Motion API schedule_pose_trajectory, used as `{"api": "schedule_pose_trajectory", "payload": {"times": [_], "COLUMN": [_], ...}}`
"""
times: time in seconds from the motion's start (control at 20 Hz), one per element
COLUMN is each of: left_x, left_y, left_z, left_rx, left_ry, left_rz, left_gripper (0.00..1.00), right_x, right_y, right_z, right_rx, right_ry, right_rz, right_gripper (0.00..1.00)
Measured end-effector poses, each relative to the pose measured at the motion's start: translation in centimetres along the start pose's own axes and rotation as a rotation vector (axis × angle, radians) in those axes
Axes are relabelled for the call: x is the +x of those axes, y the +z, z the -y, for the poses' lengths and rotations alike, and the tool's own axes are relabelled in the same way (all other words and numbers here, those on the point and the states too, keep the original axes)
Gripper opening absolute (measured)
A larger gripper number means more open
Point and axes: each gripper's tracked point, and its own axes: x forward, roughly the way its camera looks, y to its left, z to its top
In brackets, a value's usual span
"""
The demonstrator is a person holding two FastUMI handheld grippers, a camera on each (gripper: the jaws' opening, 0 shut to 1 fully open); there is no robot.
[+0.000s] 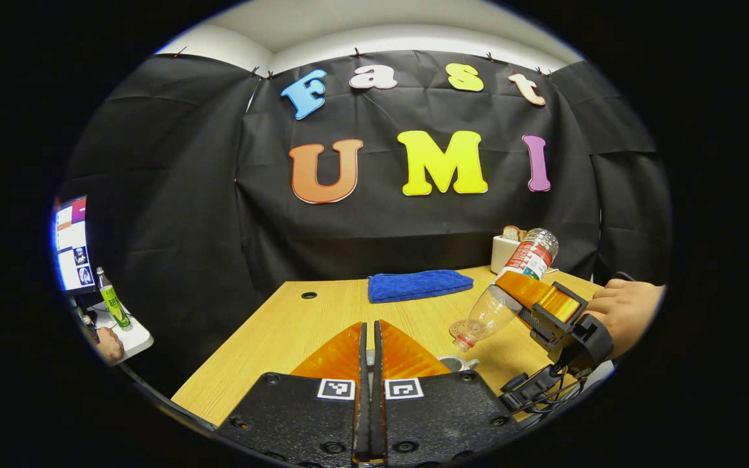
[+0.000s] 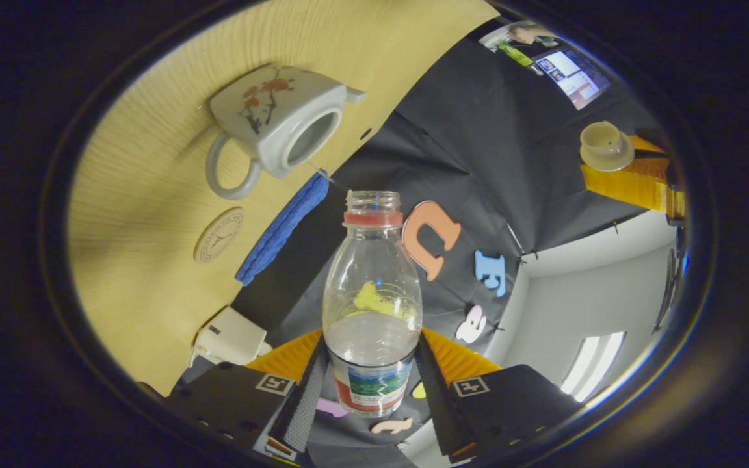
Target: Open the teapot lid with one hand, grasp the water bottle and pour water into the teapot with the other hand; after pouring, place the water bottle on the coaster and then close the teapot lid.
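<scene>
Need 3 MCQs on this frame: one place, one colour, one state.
1. Where is the coaster? A on the table beside the teapot; B inside the teapot; C leaning on the wall.
2. Water bottle neck ring colour? A green; B red; C blue.
3. The teapot is: A lidded; B open; C tipped over.

1 A: it lies flat by the handle.
2 B: a red band sits below the mouth.
3 B: the left tongs hold the teapot lid away, and the right tongs grip the bottle.

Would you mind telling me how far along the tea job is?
Done: the lid is off, held by the left gripper. In hand: the right gripper tips the water bottle toward the open teapot. Left: finish pouring, bottle onto the coaster, lid back.
</scene>
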Motion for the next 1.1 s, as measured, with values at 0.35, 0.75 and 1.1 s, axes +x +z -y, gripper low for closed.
{"api": "schedule_pose_trajectory", "payload": {"times": [0.35,0.75,1.1], "left_x": [0.1,-0.3,0.3], "left_y": [-0.2,0.7,-0.4], "left_z": [0.3,-0.1,-0.7], "left_rx": [0.006,-0.024,-0.027], "left_ry": [-0.003,0.002,0.017], "left_rz": [-0.006,0.019,-0.008], "left_gripper": [0.03,0.03,0.03], "right_x": [0.3,0.3,2.4], "right_y": [-0.4,-2.4,-5.6], "right_z": [-0.1,-3.1,-4.6], "right_rx": [0.043,0.659,1.268], "right_ry": [0.009,0.139,0.216], "right_rz": [0.003,-0.061,-0.097], "right_gripper": [0.75,0.70,0.77]}}
